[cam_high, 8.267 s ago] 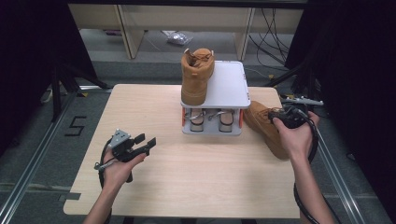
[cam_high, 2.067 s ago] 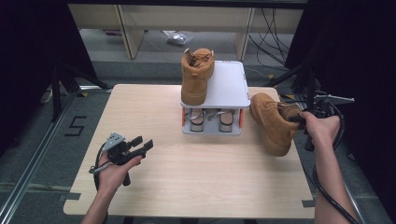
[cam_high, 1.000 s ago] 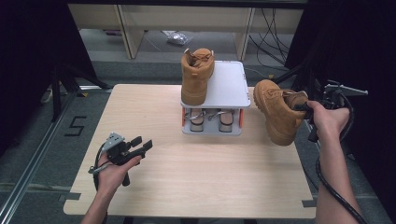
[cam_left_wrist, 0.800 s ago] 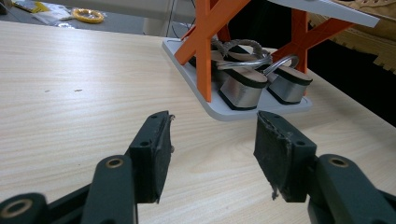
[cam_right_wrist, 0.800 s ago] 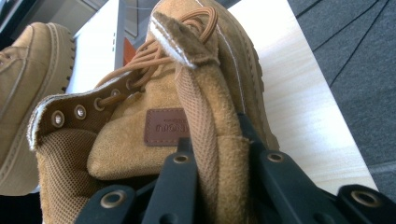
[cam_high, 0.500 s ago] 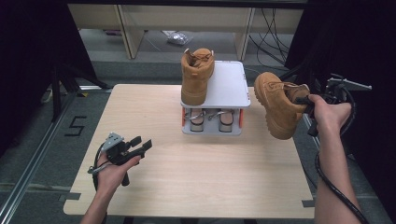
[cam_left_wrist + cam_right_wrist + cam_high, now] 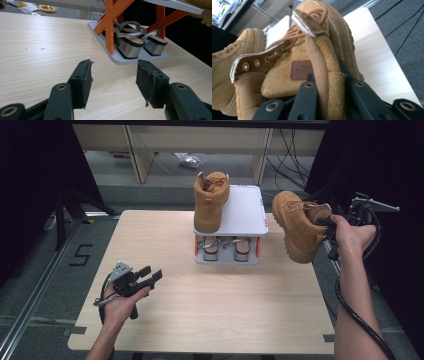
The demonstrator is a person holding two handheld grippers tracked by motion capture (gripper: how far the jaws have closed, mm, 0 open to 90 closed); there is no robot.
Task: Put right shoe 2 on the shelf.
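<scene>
Your left gripper [image 7: 150, 276] rests low over the worktop [image 7: 225, 305], jaws apart and empty. Your right gripper [image 7: 327, 222] is clamped on the heel collar of a tan suede boot [image 7: 299, 225], hanging in the air just left of it. It looks heavy and thick-soled with a soft, pliable upper, so hold firm near the padded collar.

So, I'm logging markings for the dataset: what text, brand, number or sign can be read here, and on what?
"5": dark mark on the grey floor left of the table, high view.
Brown tag on the boot clamped in the right gripper: embossed lettering, too blurred to read.
No other text readable.
</scene>
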